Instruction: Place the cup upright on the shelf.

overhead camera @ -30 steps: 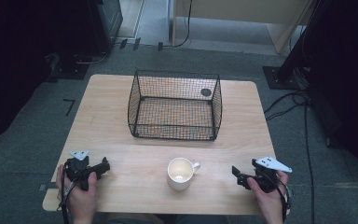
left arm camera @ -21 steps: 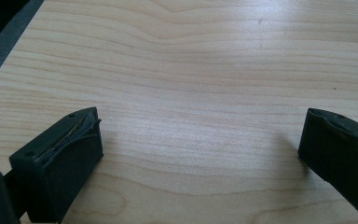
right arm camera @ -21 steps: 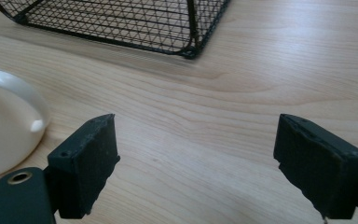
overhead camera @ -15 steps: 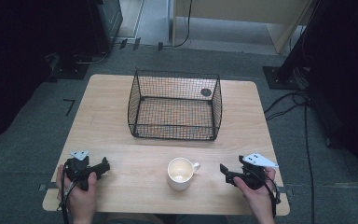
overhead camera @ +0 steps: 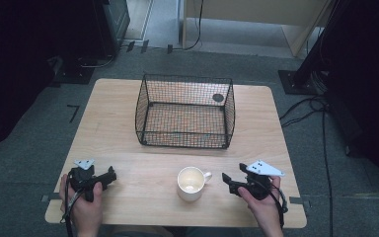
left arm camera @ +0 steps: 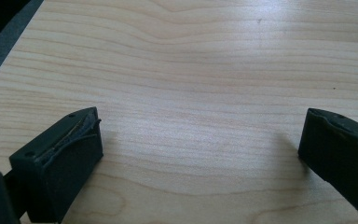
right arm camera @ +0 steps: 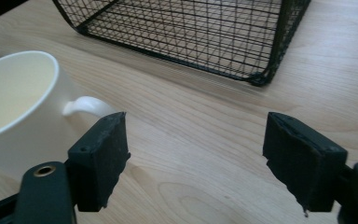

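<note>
From above I see the white mug point(overhead camera: 191, 183) on the wooden table point(overhead camera: 128, 128), before the wire basket point(overhead camera: 185, 111); my right gripper point(overhead camera: 225, 179), jaws just narrowing with nothing between, sits just beside its handle. My right gripper view adds the mug's smooth glaze; the left gripper point(left arm camera: 200, 140) gapes wide over bare woodgrain.

You get soft, even overhead light on the wooden table point(overhead camera: 128, 128), dark surroundings beyond it, faint jaw shadows and slightly soft close-up focus.
</note>
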Demonstrator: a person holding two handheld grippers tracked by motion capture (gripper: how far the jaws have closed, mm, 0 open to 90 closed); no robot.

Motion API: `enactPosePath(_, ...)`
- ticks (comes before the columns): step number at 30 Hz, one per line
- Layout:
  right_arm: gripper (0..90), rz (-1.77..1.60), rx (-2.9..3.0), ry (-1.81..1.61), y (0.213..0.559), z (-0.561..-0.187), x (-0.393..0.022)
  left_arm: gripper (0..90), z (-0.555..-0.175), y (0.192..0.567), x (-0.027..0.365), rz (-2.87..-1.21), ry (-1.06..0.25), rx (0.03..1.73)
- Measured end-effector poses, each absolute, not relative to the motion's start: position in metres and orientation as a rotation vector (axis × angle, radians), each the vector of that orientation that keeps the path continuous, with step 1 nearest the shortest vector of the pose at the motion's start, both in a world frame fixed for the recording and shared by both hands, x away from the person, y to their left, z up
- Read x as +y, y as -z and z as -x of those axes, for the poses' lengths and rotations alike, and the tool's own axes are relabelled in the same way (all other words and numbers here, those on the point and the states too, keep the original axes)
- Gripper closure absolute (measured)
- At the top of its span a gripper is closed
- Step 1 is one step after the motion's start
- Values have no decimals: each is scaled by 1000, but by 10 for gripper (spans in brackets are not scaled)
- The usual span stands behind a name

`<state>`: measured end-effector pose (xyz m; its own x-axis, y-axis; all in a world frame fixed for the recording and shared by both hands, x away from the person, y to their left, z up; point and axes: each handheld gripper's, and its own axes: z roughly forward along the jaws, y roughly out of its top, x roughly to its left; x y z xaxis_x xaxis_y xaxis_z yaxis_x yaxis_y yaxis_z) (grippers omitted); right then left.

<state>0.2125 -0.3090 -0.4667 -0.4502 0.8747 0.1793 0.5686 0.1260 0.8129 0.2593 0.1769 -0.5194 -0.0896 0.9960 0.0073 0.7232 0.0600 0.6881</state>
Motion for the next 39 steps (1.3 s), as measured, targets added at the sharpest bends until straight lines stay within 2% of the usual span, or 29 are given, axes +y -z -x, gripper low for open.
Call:
enactPosePath(6, 249, -1385, 2091, -1262, 468, -213, -303, 0, -259, 519, 177, -1712, -752, 1866)
enactPosePath(13, 332, -1341, 2174, -1275, 476, -216, -290, 0, -259, 519, 177, -1712, -751, 1865)
enactPosePath(20, 362, -1300, 2231, -1272, 482, -219, -278, 0, -259, 519, 177, -1712, -751, 1865)
enactPosePath(28, 502, -1294, 2256, -1284, 489, -225, -269, 0, -259, 519, 177, -1712, -751, 1866)
enactPosePath(31, 584, -1287, 2261, -1284, 491, -226, -264, 0, -259, 519, 177, -1712, -751, 1865)
enactPosePath(35, 615, -1284, 2254, -1287, 492, -227, -261, 0, -259, 519, 177, -1712, -751, 1865)
enactPosePath(39, 687, -1253, 2252, -1299, 494, -224, -257, 0, -259, 519, 177, -1713, -751, 1865)
